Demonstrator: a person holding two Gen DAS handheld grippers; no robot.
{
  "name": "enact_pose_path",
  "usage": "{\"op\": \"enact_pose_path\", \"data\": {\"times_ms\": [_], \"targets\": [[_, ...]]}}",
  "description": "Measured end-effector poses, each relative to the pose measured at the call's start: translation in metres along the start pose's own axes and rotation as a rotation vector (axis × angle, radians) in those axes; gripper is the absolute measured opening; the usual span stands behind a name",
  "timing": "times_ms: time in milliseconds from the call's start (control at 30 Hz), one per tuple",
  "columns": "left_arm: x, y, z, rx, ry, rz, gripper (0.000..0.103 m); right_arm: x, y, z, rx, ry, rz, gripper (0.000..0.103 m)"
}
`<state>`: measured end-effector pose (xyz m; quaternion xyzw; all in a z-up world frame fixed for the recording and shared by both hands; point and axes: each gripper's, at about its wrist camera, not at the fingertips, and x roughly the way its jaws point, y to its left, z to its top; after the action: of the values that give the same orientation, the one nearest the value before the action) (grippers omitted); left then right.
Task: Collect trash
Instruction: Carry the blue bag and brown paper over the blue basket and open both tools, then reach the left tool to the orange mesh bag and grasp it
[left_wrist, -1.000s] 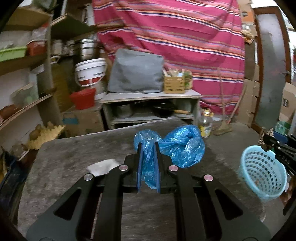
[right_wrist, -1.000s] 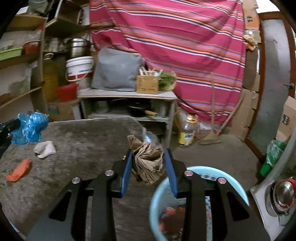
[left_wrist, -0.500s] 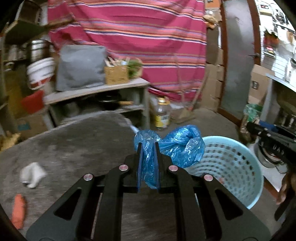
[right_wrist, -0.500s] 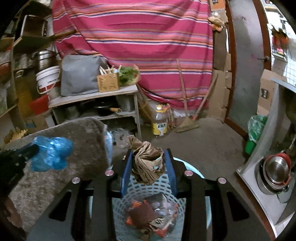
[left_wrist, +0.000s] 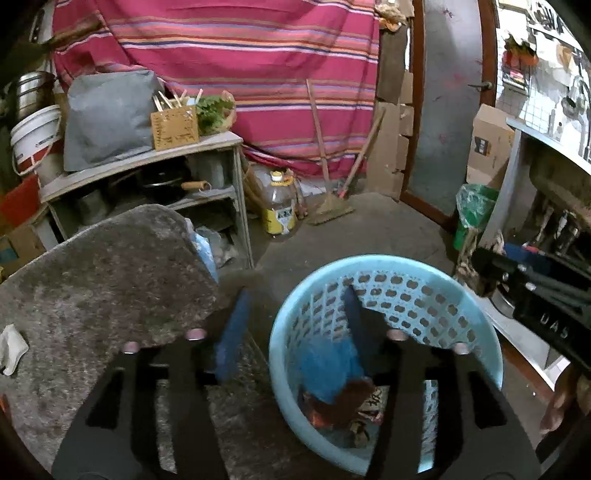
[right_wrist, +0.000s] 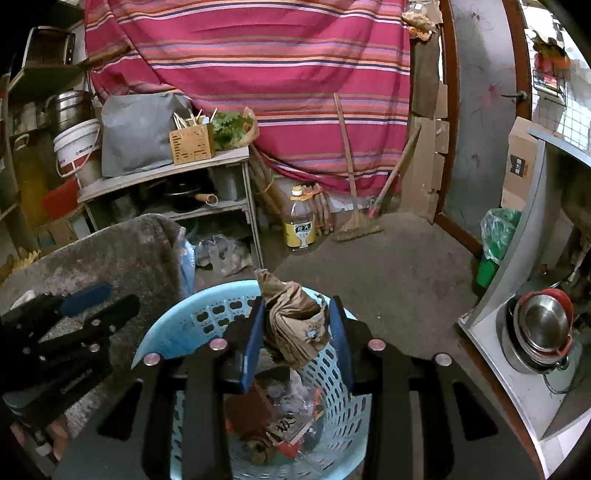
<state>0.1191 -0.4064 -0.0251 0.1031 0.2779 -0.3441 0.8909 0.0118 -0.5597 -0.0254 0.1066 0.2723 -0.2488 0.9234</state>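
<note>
While my left claw (left_wrist: 295, 325) opens, blue bag (left_wrist: 325, 369) seemingly in basket (left_wrist: 406, 295) | right claw (right_wrist: 295, 332) grips brown wad (right_wrist: 291, 325) | wad may snag rim.

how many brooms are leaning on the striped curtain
2. One broom stands nearly upright against the striped curtain; the other broom slants beside it towards the cardboard at the door. More may be hidden behind the shelf clutter.

Both handheld grippers are matte black, flat-plated tools with long slots cut through their bodies and round silver screw heads near the finger bases. The left gripper (left_wrist: 295, 321) and the right gripper (right_wrist: 297, 338) each carry blue pads (right_wrist: 251, 347) on their inner finger faces. Pale lettering marks the right gripper's side, beside the blue basket (left_wrist: 461, 295).
</note>
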Motion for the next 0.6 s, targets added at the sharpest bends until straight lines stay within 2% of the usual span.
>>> {"op": "enact_pose_path", "data": {"times_ms": [100,267,333,367,500,533,600], "targets": [[-0.014,0.013,0.001,-0.023,-0.032,0.036,0.079,0.002,0.002,0.0,-0.001,0.007,0.003,0.035],[-0.044,0.045,-0.002,-0.05,-0.08,0.11,0.092,0.01,0.021,-0.002,-0.027,0.028,0.011,0.04],[-0.06,0.062,-0.006,-0.06,-0.1,0.136,0.094,0.012,0.029,-0.003,-0.034,0.034,-0.001,0.073],[-0.066,0.068,-0.007,-0.06,-0.104,0.149,0.095,0.011,0.032,-0.003,-0.036,0.031,-0.012,0.077],[-0.094,0.105,-0.017,-0.073,-0.115,0.218,0.097,0.011,0.041,-0.004,-0.027,0.037,-0.028,0.079],[-0.1,0.115,-0.021,-0.078,-0.113,0.233,0.097,0.009,0.044,-0.003,-0.025,0.031,-0.029,0.086],[-0.113,0.139,-0.029,-0.092,-0.109,0.273,0.097,0.003,0.058,-0.003,-0.039,0.005,-0.035,0.091]]}}
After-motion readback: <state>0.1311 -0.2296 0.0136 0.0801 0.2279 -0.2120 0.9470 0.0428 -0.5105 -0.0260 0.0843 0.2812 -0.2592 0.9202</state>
